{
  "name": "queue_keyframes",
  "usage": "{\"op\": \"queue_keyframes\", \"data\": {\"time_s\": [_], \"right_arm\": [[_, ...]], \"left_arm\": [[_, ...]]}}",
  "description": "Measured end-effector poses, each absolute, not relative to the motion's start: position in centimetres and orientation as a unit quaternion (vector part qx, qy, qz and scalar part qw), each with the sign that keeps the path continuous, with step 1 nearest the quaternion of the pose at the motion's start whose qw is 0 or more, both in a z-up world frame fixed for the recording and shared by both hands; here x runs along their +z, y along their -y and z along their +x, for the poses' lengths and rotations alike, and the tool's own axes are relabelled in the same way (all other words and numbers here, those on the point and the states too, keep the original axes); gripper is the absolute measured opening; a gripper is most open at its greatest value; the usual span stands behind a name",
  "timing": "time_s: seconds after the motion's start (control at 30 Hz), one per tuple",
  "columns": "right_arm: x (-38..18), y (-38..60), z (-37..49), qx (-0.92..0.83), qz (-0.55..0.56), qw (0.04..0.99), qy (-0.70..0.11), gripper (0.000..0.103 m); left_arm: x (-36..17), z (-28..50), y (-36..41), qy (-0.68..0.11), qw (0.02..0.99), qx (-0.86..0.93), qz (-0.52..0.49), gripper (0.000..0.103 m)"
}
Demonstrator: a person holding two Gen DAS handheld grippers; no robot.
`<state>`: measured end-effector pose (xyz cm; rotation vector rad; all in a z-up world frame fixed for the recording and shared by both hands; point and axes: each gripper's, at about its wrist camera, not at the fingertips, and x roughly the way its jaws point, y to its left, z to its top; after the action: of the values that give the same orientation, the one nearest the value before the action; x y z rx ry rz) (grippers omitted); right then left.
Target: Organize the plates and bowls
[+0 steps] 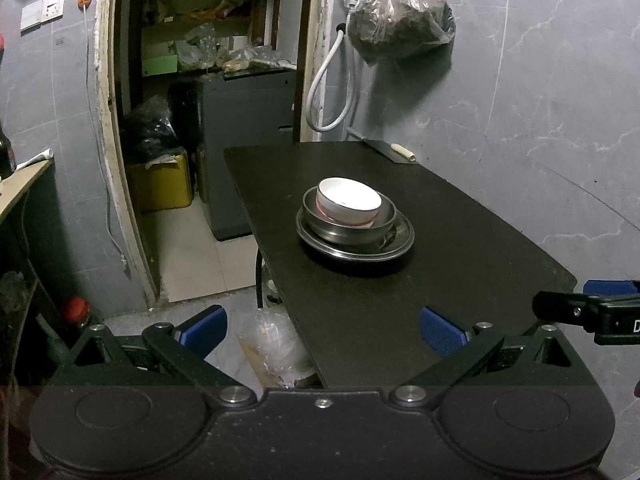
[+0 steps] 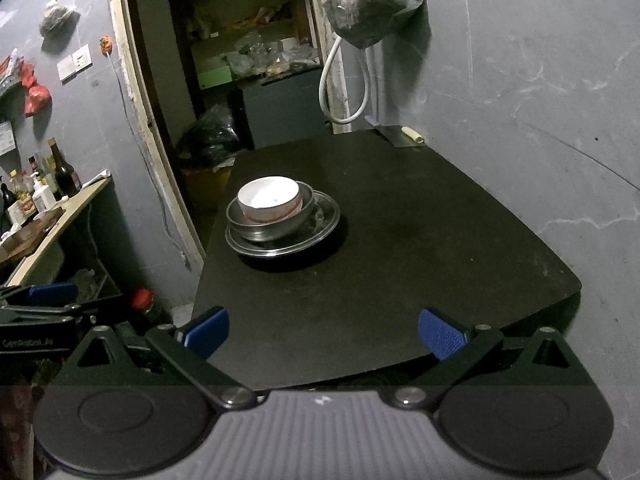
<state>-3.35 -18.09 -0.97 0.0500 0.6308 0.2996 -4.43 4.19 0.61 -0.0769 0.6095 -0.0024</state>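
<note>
A white bowl (image 1: pixel 349 200) sits inside a steel bowl (image 1: pixel 348 226), which sits on a steel plate (image 1: pixel 396 240), all stacked on the black table (image 1: pixel 460 280). The same stack shows in the right wrist view: white bowl (image 2: pixel 269 197), steel bowl (image 2: pixel 272 228), steel plate (image 2: pixel 324 220). My left gripper (image 1: pixel 322 330) is open and empty at the table's near edge, well short of the stack. My right gripper (image 2: pixel 323 332) is open and empty over the near edge too. The right gripper shows at the right edge of the left wrist view (image 1: pixel 592 304).
A cleaver (image 1: pixel 390 151) lies at the table's far right corner. A full plastic bag (image 1: pixel 400 20) hangs on the wall above. A doorway (image 1: pixel 208 120) with a storeroom opens at the left. A shelf with bottles (image 2: pixel 40 192) stands far left.
</note>
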Motion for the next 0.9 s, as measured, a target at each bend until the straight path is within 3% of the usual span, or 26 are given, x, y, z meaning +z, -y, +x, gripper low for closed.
{"op": "queue_keyframes", "data": {"time_s": [0.9], "right_arm": [[-1.0,17.4,-2.8,0.141,0.02,0.94,-0.309,0.103]], "left_arm": [[0.3,-3.1,-4.8,-0.304,0.952,-0.014,-0.036,0.102]]}}
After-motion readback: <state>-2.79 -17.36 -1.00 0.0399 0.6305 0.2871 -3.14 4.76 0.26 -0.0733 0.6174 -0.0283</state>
